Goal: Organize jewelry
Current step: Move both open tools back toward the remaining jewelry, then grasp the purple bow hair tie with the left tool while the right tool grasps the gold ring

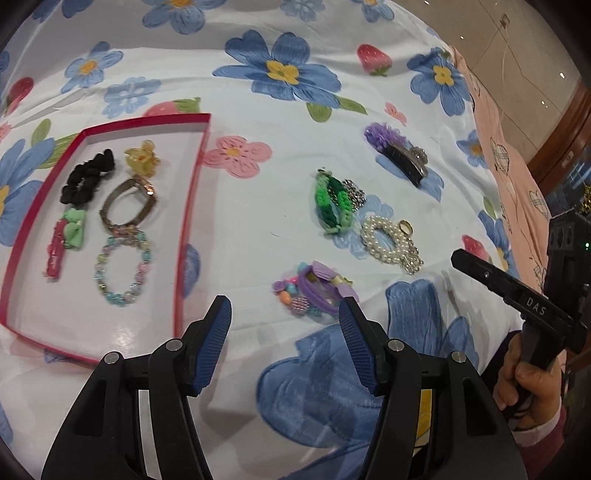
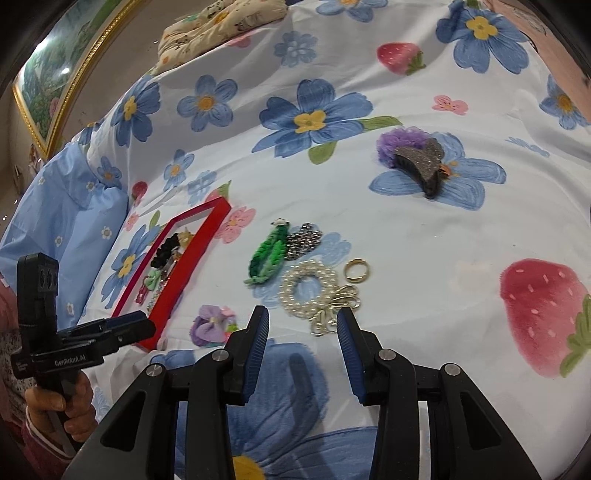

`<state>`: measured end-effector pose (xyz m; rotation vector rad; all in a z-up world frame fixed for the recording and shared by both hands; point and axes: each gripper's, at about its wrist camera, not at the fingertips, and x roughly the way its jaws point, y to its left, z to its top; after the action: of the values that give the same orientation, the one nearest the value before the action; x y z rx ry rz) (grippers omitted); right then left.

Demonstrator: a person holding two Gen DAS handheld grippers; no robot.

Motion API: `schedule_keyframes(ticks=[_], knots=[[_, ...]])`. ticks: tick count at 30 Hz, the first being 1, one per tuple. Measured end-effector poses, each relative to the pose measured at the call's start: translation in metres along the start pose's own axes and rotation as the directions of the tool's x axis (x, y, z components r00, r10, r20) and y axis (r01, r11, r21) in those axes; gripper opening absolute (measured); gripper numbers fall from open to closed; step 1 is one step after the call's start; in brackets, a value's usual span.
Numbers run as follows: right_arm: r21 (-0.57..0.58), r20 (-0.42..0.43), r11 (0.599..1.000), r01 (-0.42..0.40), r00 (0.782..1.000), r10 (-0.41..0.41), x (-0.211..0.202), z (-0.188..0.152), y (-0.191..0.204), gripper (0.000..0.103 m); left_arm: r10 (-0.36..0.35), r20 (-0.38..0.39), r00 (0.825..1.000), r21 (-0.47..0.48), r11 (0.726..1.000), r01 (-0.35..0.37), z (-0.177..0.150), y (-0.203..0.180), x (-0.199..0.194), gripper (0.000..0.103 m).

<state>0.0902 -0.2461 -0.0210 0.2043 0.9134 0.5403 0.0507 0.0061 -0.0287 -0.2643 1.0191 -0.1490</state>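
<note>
A red-rimmed tray point(image 1: 192, 206) lies on the flowered cloth at the left; it also shows in the right wrist view point(image 2: 207, 236). In it lie a black scrunchie point(image 1: 86, 177), a yellow claw clip point(image 1: 142, 160), a metal bangle point(image 1: 127, 203), a pastel bead bracelet point(image 1: 123, 267) and a pink and green clip point(image 1: 64, 240). Loose on the cloth are a green woven band point(image 1: 330, 201), a pearl bracelet point(image 2: 308, 290), a gold ring point(image 2: 356, 270), a purple bow pile point(image 1: 314, 291) and a black hair claw with purple scrunchie point(image 2: 417, 158). My left gripper point(image 1: 284, 317) is open and empty just before the purple pile. My right gripper point(image 2: 303, 325) is open and empty just before the pearls.
A pale blue pillow point(image 2: 62, 221) lies left of the tray. A pink cloth point(image 1: 498, 147) drapes the bed's right edge. A patterned cushion point(image 2: 221, 22) lies at the far end. A framed picture point(image 2: 55, 74) leans at the far left.
</note>
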Motion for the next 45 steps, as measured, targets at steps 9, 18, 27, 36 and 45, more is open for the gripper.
schedule_keyframes(ticks=[9,18,27,36,45], knots=[[0.006,-0.018,1.0,0.008,1.0,-0.008,0.009,0.002,-0.014,0.04,-0.005,-0.038,0.999,0.025,1.0,0.006,0.003,-0.014,0.019,0.06],[-0.012,-0.033,1.0,0.027,0.999,-0.027,0.024,0.011,-0.019,0.04,-0.007,-0.067,0.998,0.031,0.999,0.009,0.007,-0.017,0.037,0.06],[-0.045,-0.069,0.993,0.113,0.991,-0.116,0.054,0.028,-0.031,0.034,-0.006,-0.094,0.996,0.049,0.999,0.011,0.01,-0.017,0.055,0.049],[-0.081,-0.084,0.986,0.149,0.984,-0.156,0.073,0.028,-0.03,0.005,-0.034,-0.092,0.995,0.061,0.997,0.04,0.01,-0.014,0.058,0.014],[-0.084,-0.047,0.986,0.144,0.988,-0.148,0.059,0.028,-0.024,0.004,-0.06,-0.06,0.996,0.063,0.996,0.063,0.009,-0.012,0.046,0.012]])
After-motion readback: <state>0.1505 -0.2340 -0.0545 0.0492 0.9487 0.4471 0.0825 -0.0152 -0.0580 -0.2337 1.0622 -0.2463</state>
